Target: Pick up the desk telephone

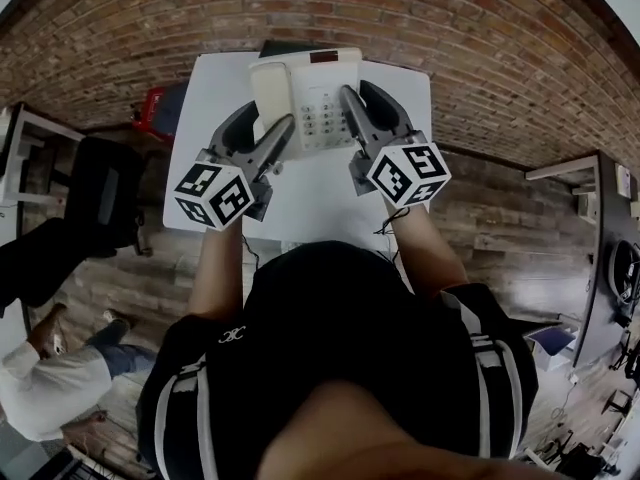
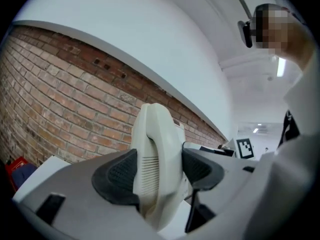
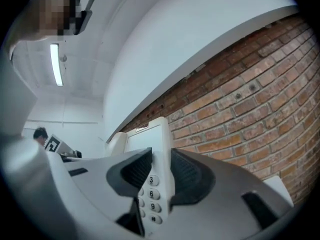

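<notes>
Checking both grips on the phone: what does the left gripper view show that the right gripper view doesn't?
Left gripper view only: the handset side clamped in the left tool, and a red object low at the left. Right gripper view only: the keypad edge clamped in the right tool, and a ceiling light. Both: the desk telephone and the brick wall behind it.

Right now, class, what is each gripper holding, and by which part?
Both hold the desk telephone: the left gripper clamps its handset side, the right gripper its keypad edge.
</notes>
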